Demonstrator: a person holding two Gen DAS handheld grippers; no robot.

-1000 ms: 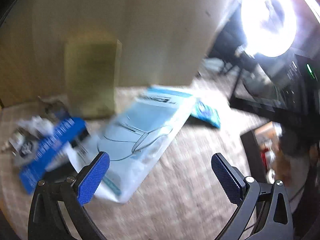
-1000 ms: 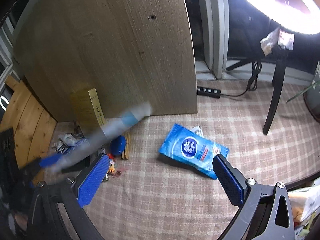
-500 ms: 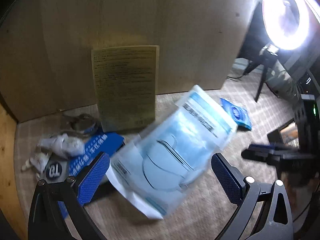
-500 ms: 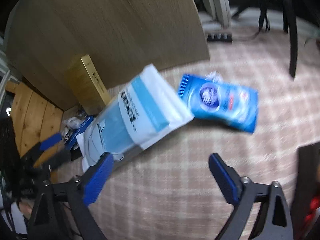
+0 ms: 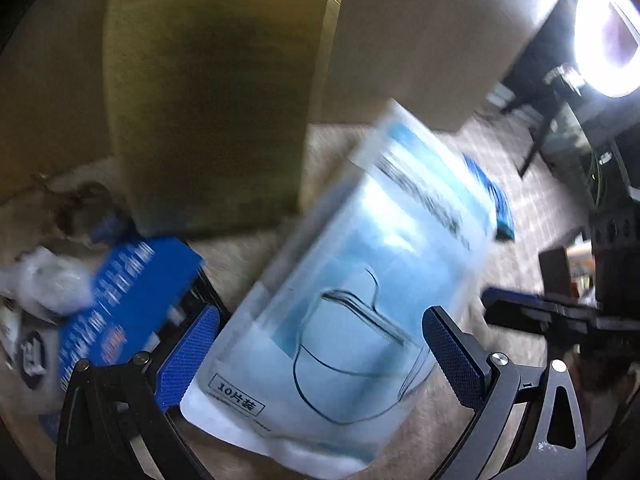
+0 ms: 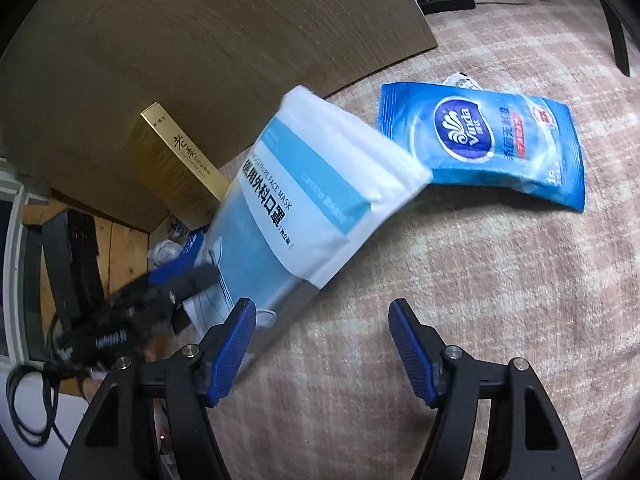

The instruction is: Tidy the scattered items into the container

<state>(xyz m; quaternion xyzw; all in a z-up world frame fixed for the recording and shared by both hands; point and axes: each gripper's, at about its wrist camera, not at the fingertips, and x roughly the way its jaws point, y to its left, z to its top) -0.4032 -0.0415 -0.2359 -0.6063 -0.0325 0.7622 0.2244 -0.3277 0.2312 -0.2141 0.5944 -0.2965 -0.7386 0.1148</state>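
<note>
A pale blue and white face-mask pack (image 5: 360,292) lies tilted on the checked cloth between the fingers of my left gripper (image 5: 320,356), which is open around its lower end. In the right wrist view the same pack (image 6: 304,208) lies just ahead of my open, empty right gripper (image 6: 322,340), with the left gripper (image 6: 160,292) blurred at its lower left. A blue Vinda wipes pack (image 6: 484,144) lies flat to the right; its edge shows behind the mask pack in the left wrist view (image 5: 496,204).
A gold box (image 6: 176,160) leans on a wooden board (image 6: 200,40); it looms blurred in the left wrist view (image 5: 216,112). A dark blue packet (image 5: 120,300) and small clutter (image 5: 44,284) lie left. A power strip (image 6: 444,0) and a ring light (image 5: 604,40) stand beyond.
The left gripper has closed in on the mask pack, which now sits between its fingers. The right gripper swung down and left, toward the pack and the wipes.
</note>
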